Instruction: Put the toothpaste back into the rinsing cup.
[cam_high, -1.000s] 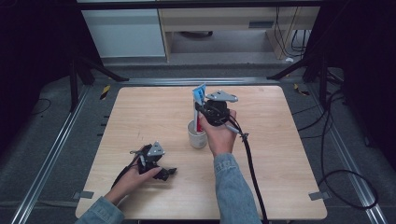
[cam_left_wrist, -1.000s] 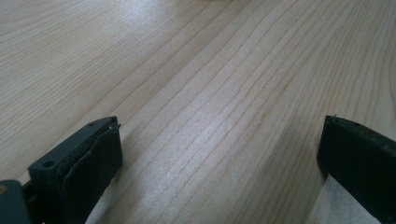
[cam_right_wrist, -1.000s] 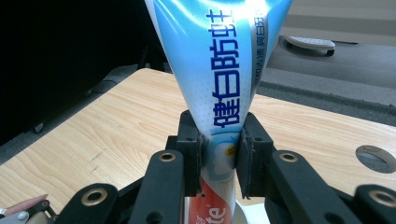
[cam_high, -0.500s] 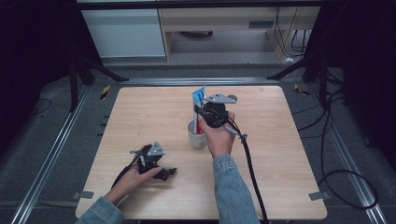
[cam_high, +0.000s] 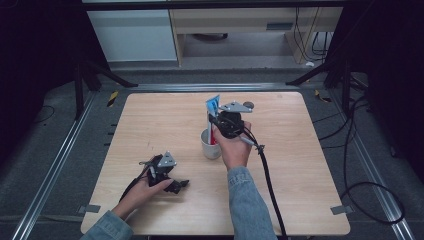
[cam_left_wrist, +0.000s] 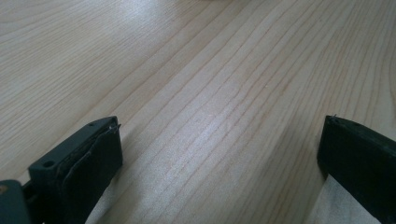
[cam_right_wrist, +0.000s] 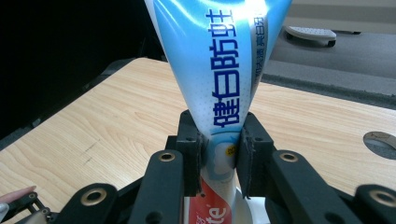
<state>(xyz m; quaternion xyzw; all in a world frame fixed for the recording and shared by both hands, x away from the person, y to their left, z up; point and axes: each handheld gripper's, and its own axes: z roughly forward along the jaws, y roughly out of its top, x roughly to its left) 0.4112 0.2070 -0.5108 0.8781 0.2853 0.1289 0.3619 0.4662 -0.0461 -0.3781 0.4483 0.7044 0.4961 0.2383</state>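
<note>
A blue, white and red toothpaste tube (cam_high: 212, 112) stands upright with its lower end inside a white cup (cam_high: 210, 146) near the table's middle. My right gripper (cam_high: 216, 124) is shut on the tube above the cup. In the right gripper view both black pads squeeze the toothpaste tube (cam_right_wrist: 219, 70) at its waist, right gripper (cam_right_wrist: 219, 158). My left gripper (cam_high: 181, 184) rests on the wooden table (cam_high: 150, 125) at the near left, held by a hand. In the left gripper view its jaws stand wide apart over bare table (cam_left_wrist: 201, 84), left gripper (cam_left_wrist: 219, 130), nothing between them.
A small round dark hole (cam_high: 248, 105) sits in the tabletop just beyond the right gripper. Cables (cam_high: 267, 175) trail from both grippers toward the near edge. Dark stands and a cabinet (cam_high: 135, 35) lie beyond the far edge.
The right gripper has shifted slightly with the tube over the cup, the tube's lower end staying in the cup. The left gripper has stayed put.
</note>
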